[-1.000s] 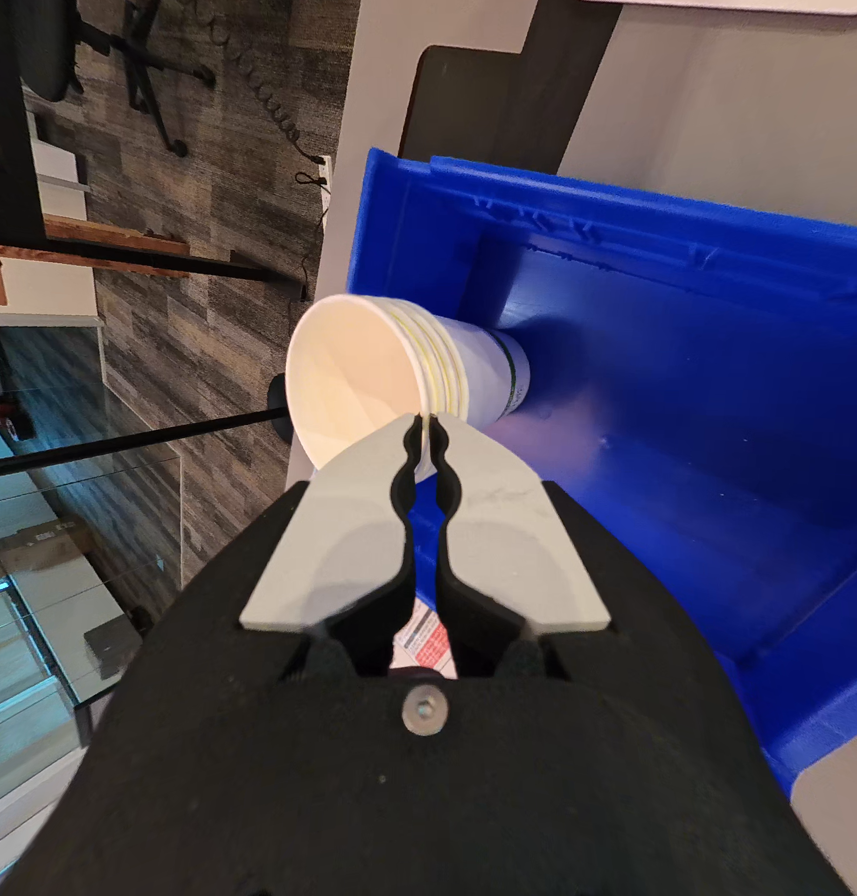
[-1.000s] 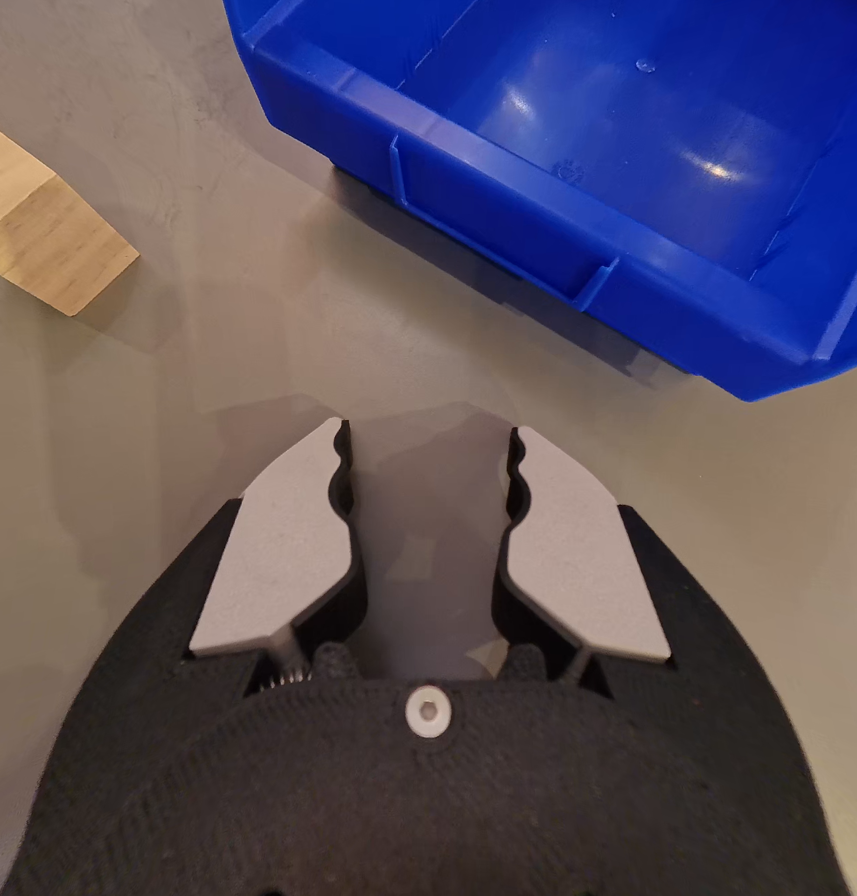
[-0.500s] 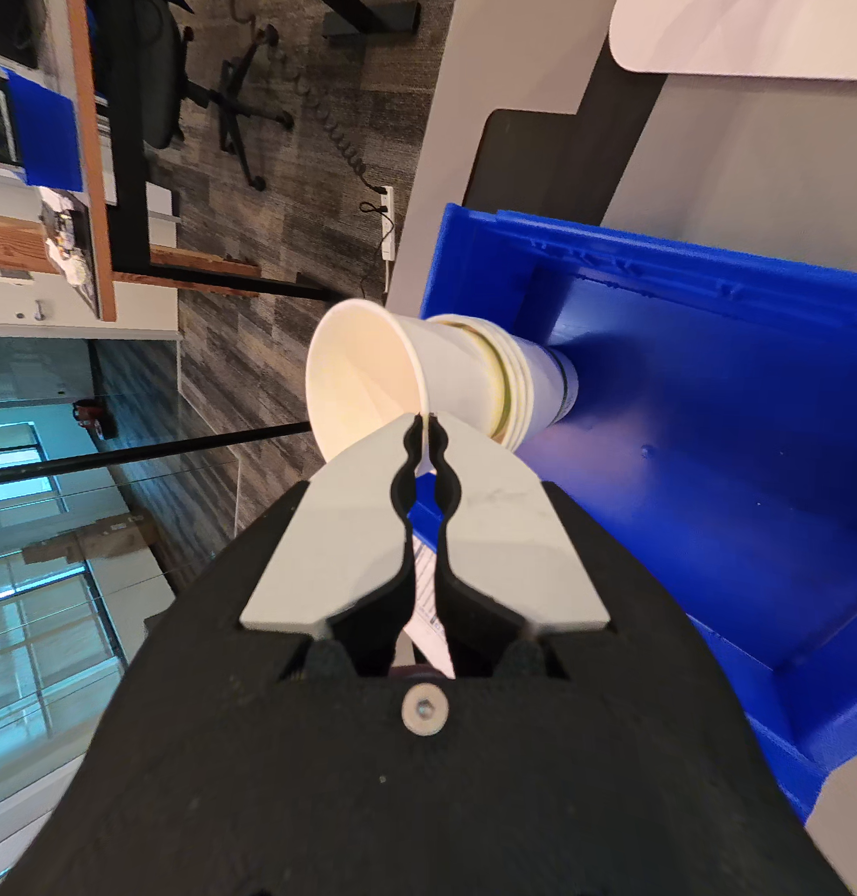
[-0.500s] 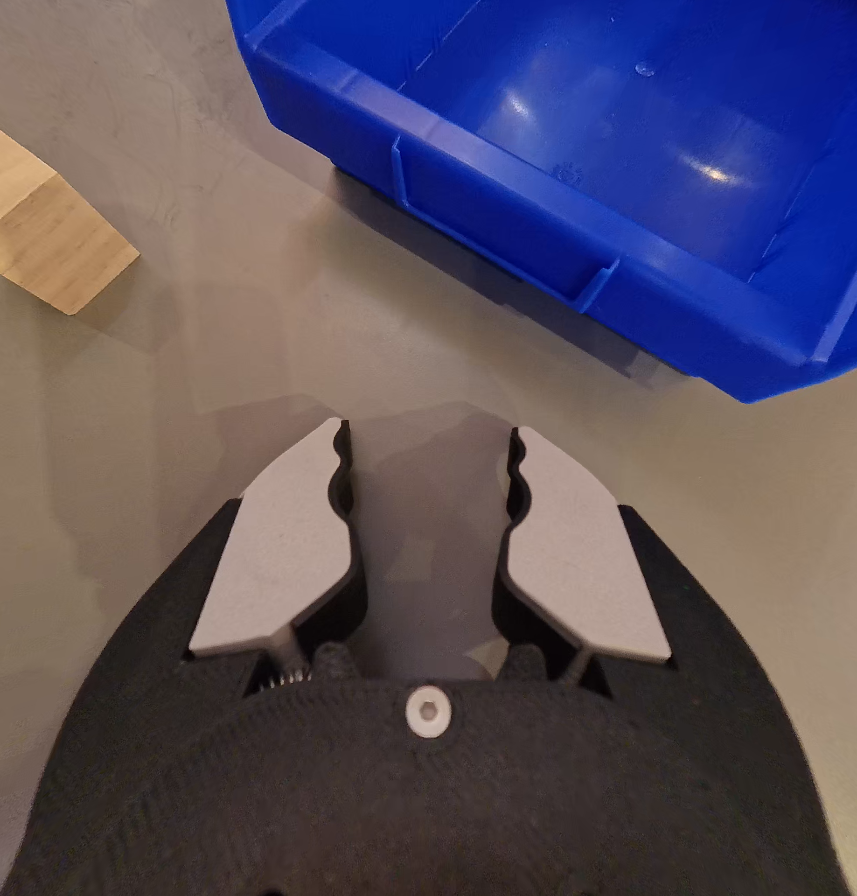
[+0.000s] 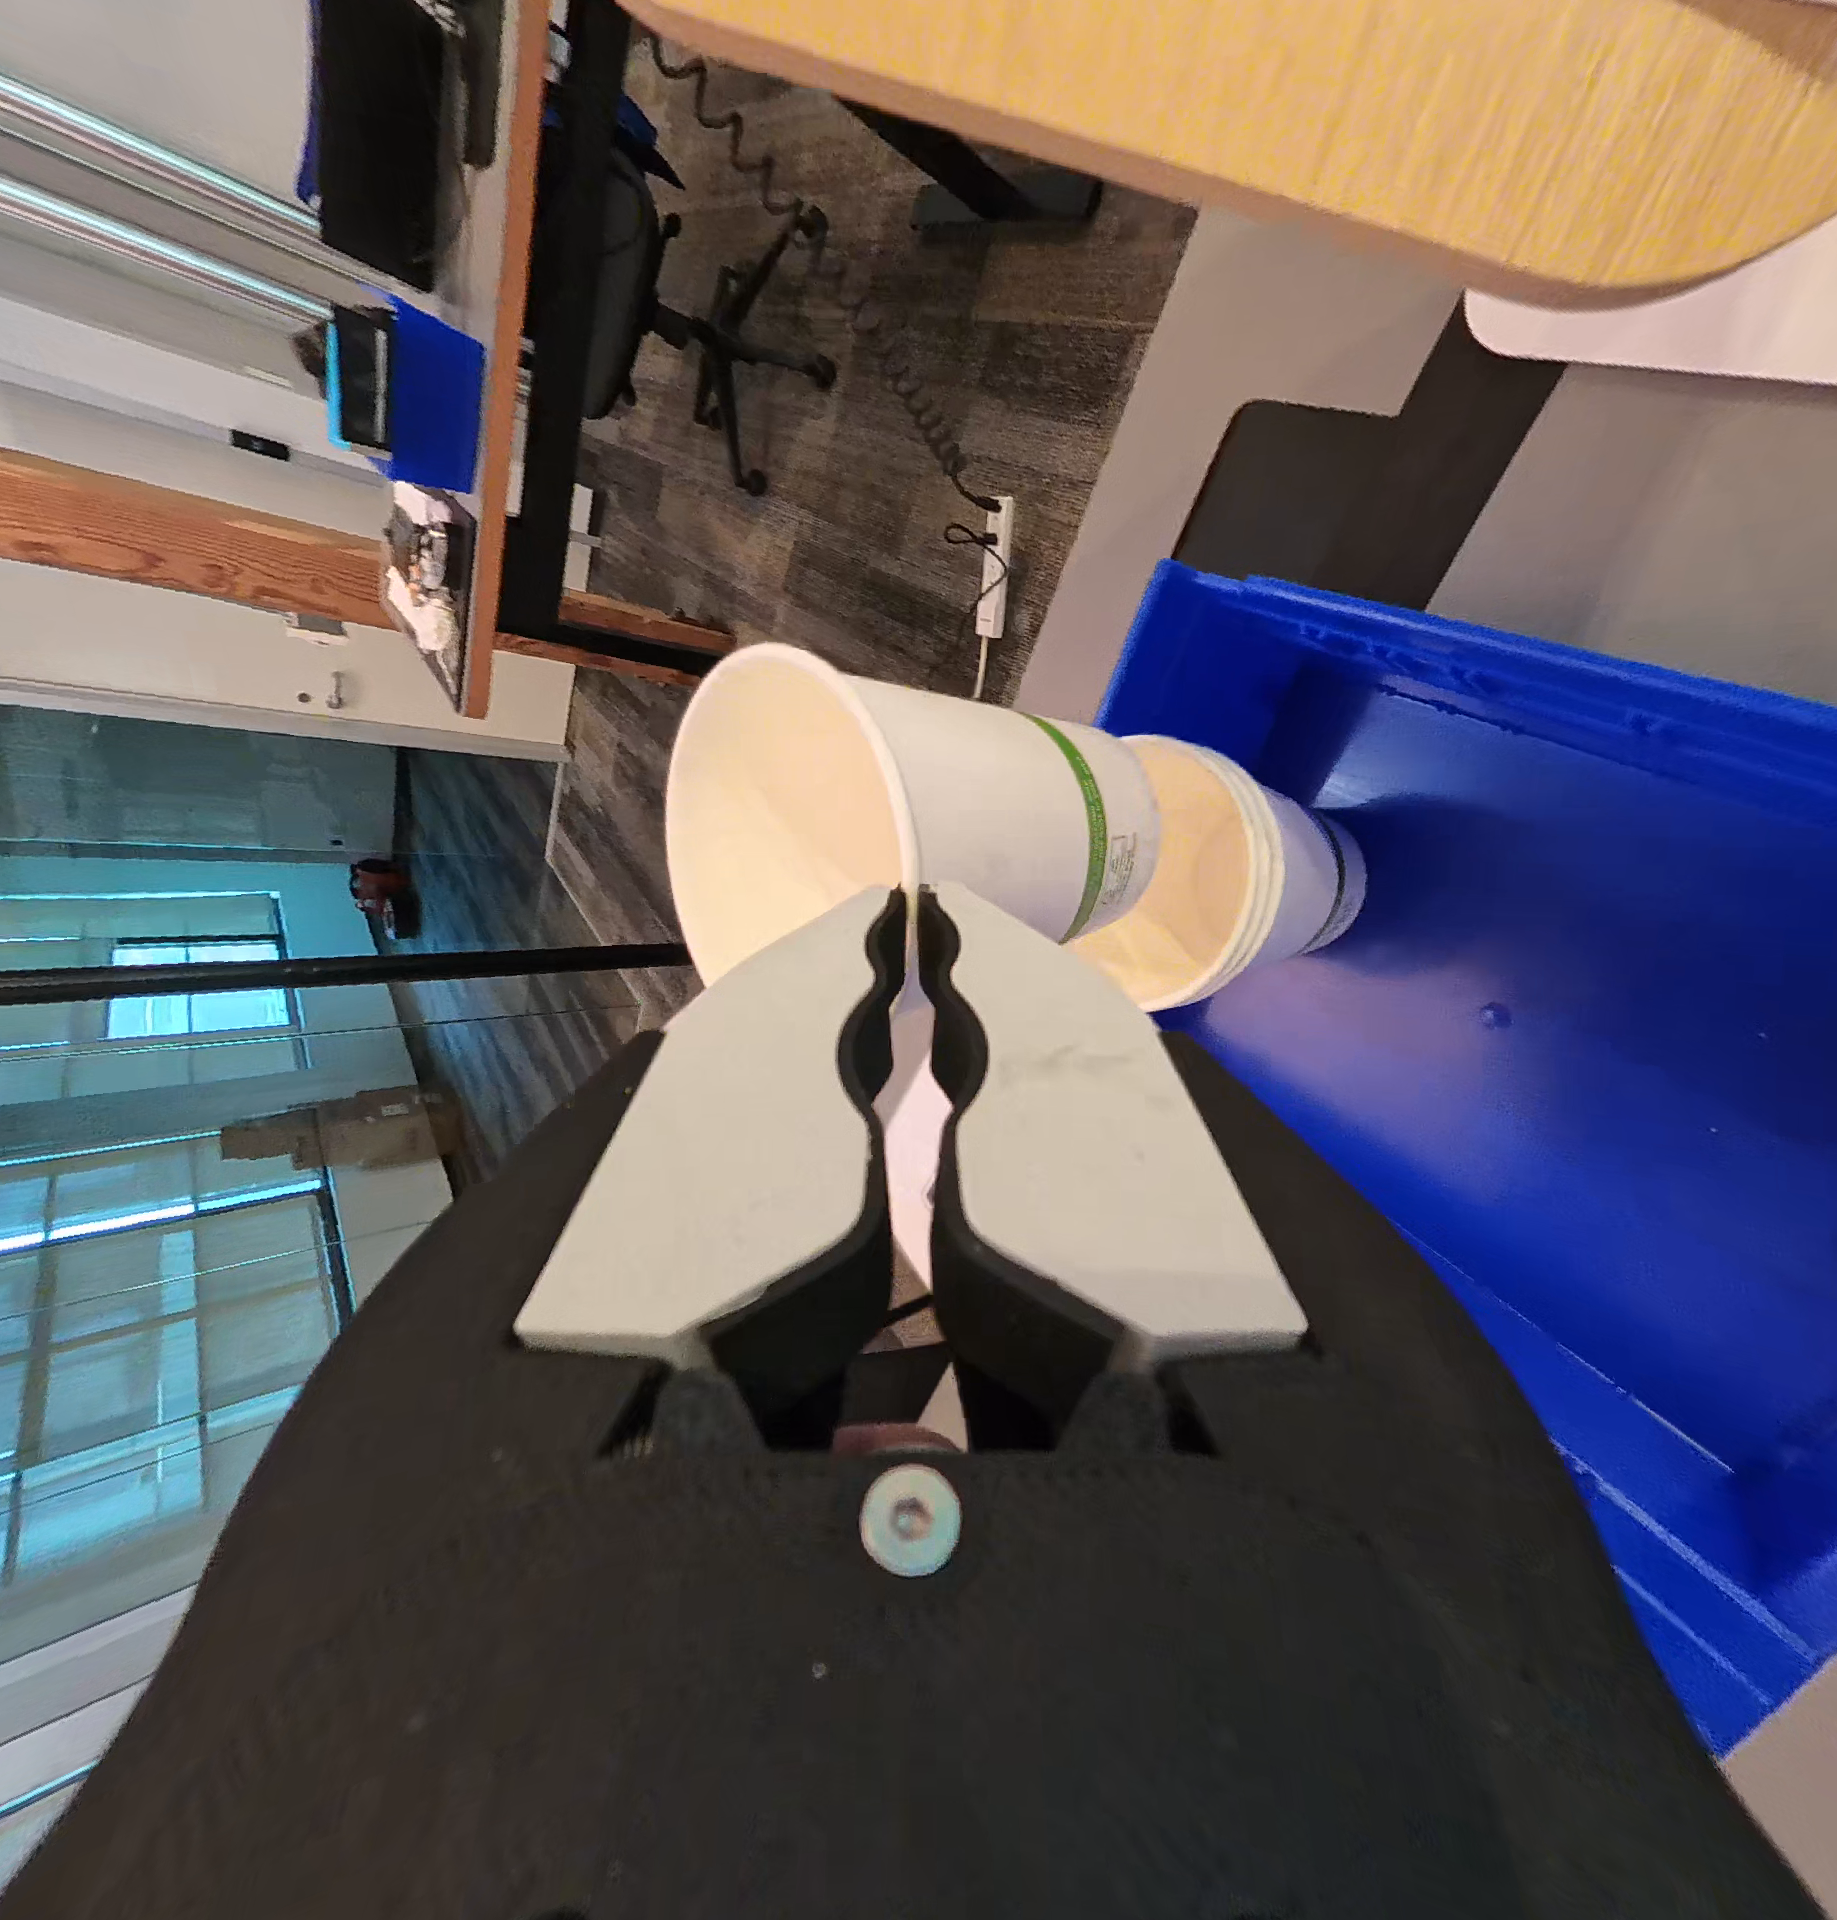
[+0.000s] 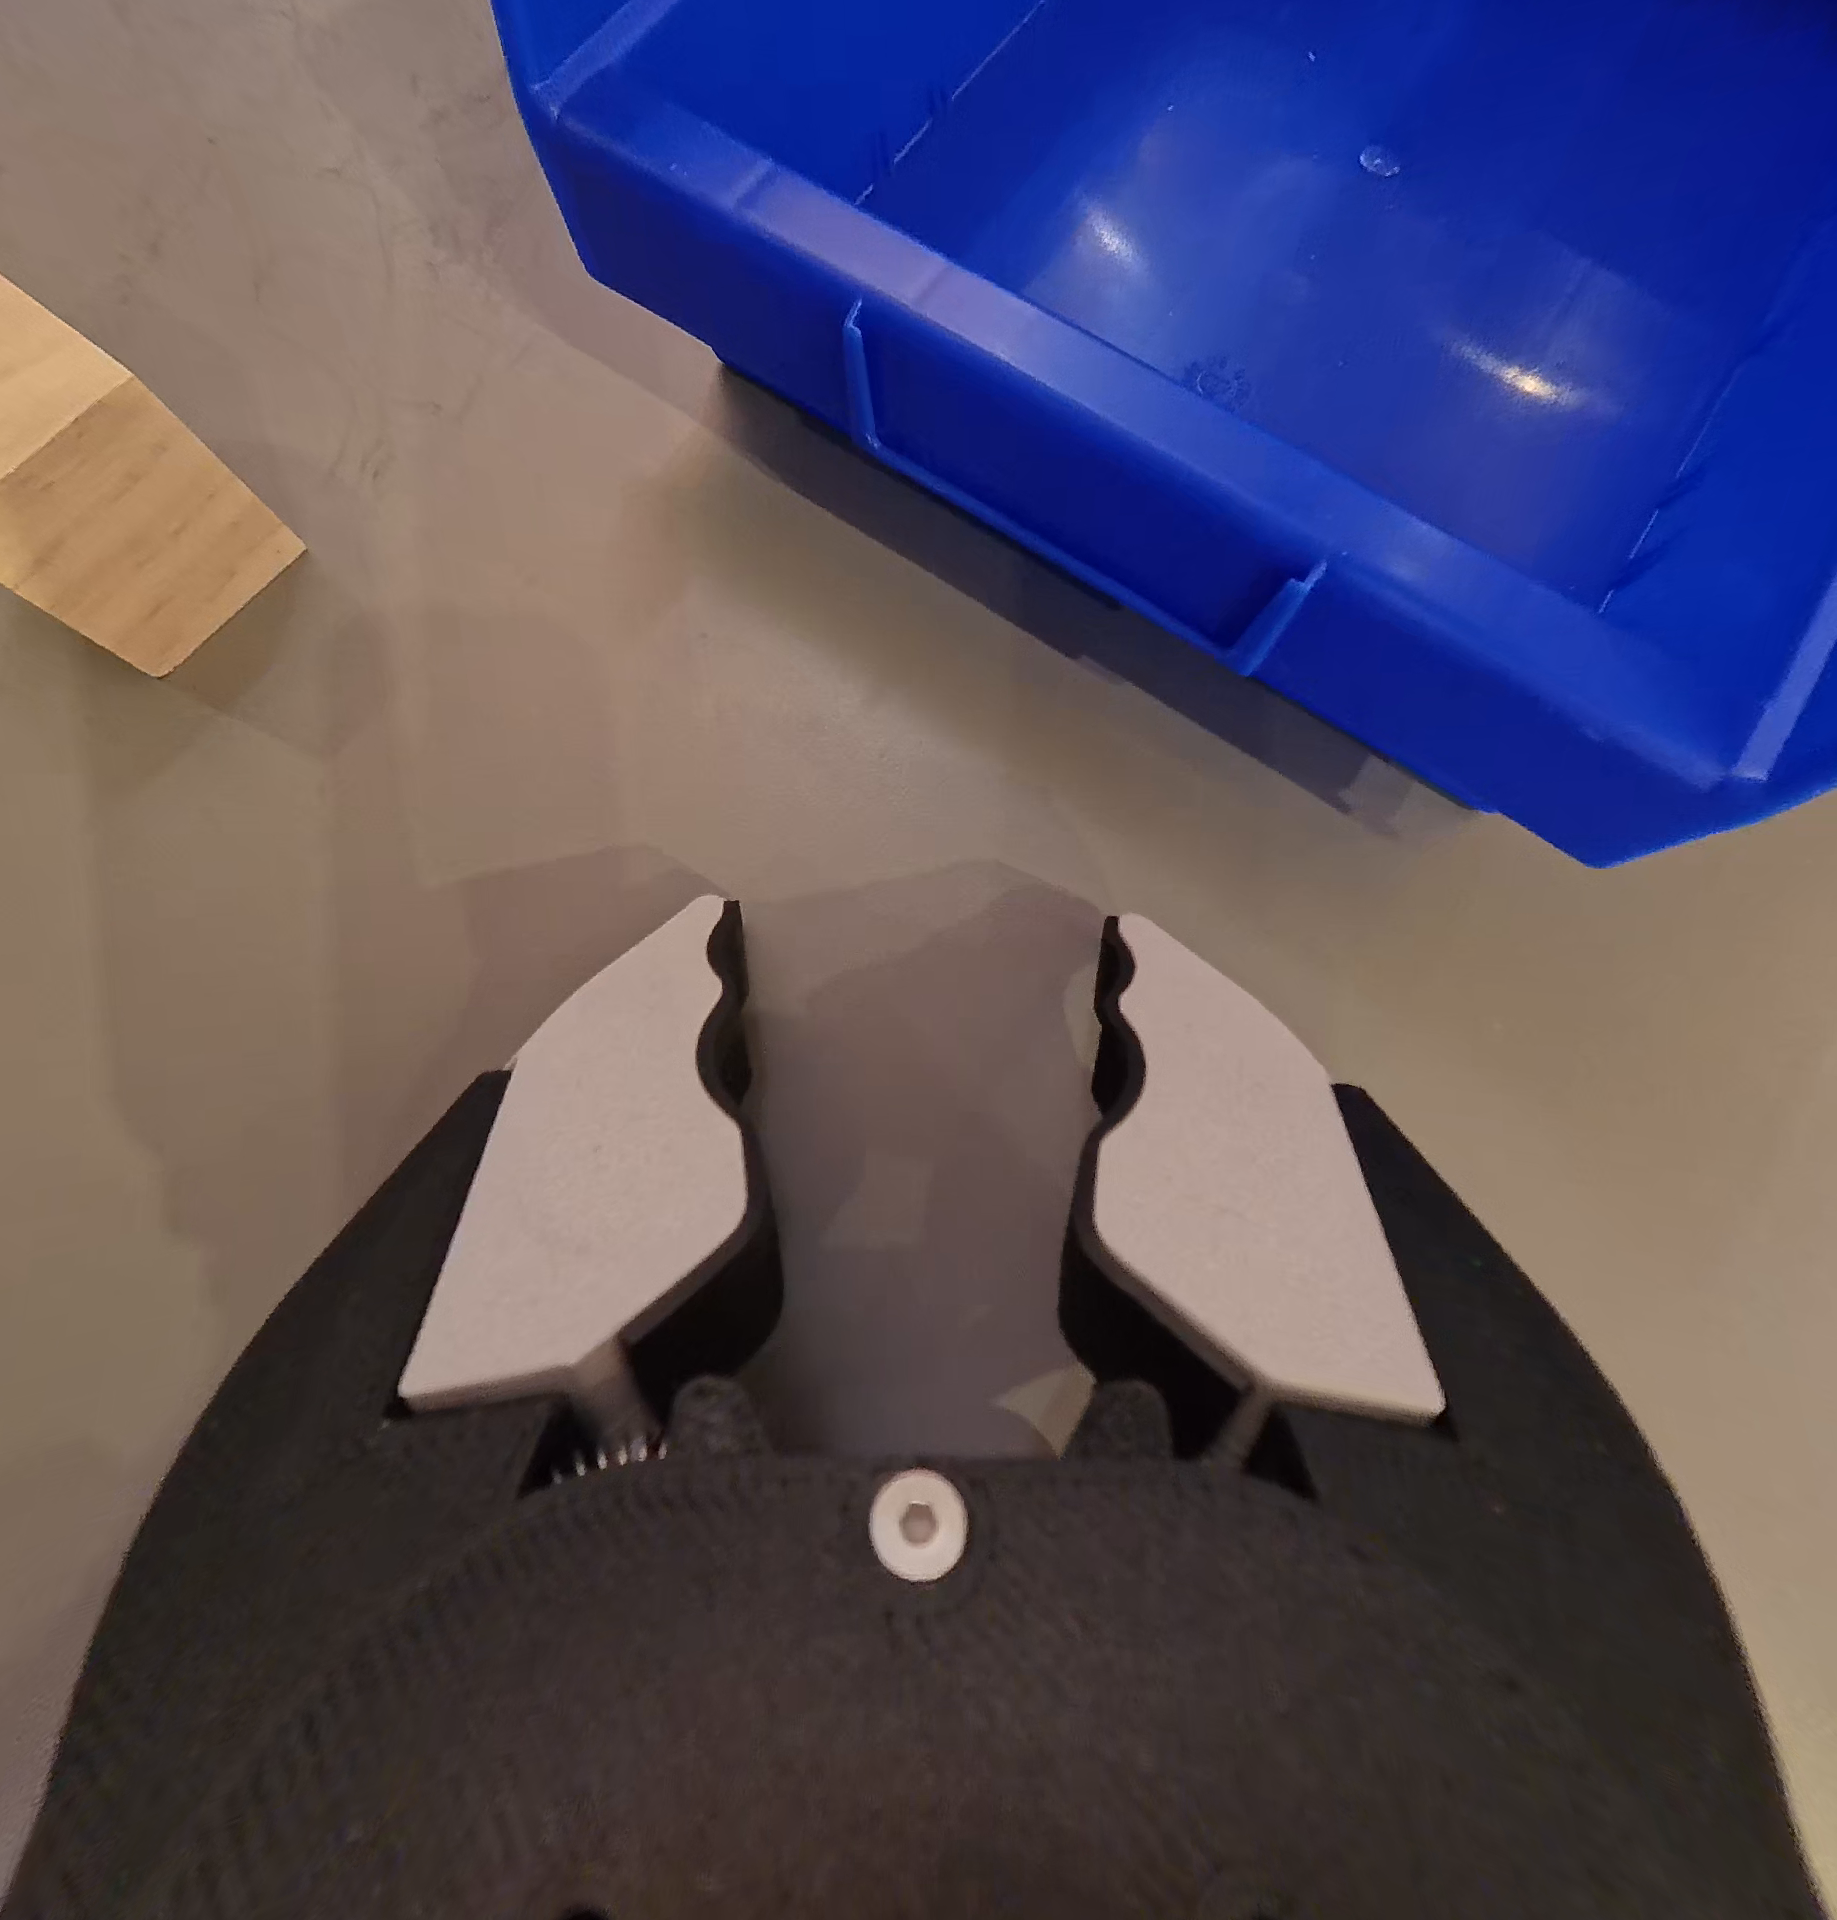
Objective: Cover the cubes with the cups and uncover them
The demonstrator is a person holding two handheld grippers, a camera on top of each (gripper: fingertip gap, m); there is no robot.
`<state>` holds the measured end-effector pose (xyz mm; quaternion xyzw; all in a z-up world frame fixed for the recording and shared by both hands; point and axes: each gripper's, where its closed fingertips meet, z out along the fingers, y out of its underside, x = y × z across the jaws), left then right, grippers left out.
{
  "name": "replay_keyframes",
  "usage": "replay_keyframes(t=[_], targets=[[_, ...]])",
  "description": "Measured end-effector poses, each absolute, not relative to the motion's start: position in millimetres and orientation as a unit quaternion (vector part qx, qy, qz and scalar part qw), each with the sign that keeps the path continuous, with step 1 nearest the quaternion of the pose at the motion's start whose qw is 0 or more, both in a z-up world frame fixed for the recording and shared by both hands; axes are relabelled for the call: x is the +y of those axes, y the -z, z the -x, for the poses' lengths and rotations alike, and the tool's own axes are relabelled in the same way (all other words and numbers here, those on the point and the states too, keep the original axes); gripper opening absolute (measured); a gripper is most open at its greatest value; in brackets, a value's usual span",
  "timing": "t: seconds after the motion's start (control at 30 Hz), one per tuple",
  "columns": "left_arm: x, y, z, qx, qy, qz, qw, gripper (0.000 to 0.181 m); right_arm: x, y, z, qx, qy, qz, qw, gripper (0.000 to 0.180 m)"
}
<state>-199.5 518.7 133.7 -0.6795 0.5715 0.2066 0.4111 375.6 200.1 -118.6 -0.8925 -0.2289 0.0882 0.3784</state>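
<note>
My left gripper (image 5: 912,902) is shut on the rim of a white paper cup (image 5: 955,805) with a green band. The cup is drawn most of the way out of a stack of nested white cups (image 5: 1257,883) that lies in the blue bin (image 5: 1579,935). My right gripper (image 6: 919,935) is open and empty above the grey table, just in front of the blue bin (image 6: 1049,436). A wooden cube (image 6: 93,488) sits on the table at the far left of the right wrist view.
The grey table (image 6: 478,727) lies between the cube and the bin. In the left wrist view a light wooden tabletop edge (image 5: 1309,135) is at the top, with an office chair (image 5: 685,312) and carpet floor beyond.
My left gripper has pulled the top cup steadily out of the stack, so its green band now shows. The right gripper has barely moved and stays open.
</note>
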Motion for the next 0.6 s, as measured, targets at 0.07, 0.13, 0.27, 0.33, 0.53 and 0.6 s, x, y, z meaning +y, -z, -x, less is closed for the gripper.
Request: replay_keyframes(t=[0.07,0.13,0.27,0.33,0.53,0.6], targets=[[514,-146,198,0.566,-0.202,0.679,0.423,0.002,200,119,-375,-0.229,-0.088,0.892,0.379,0.066],[508,-159,196,0.558,-0.198,0.676,0.438,0.002,200,118,-375,-0.229,-0.088,0.892,0.379,0.067],[486,-187,191,0.533,-0.182,0.672,0.48,0.002,200,118,-375,-0.23,-0.087,0.891,0.381,0.07],[471,-199,185,0.524,-0.168,0.669,0.5,0.002,200,117,-375,-0.23,-0.087,0.89,0.383,0.073],[419,-214,165,0.509,-0.133,0.657,0.54,0.002,199,113,-374,-0.23,-0.088,0.885,0.396,0.079],[402,-214,158,0.503,-0.12,0.656,0.55,0.002,200,109,-374,-0.224,-0.093,0.881,0.407,0.081]])
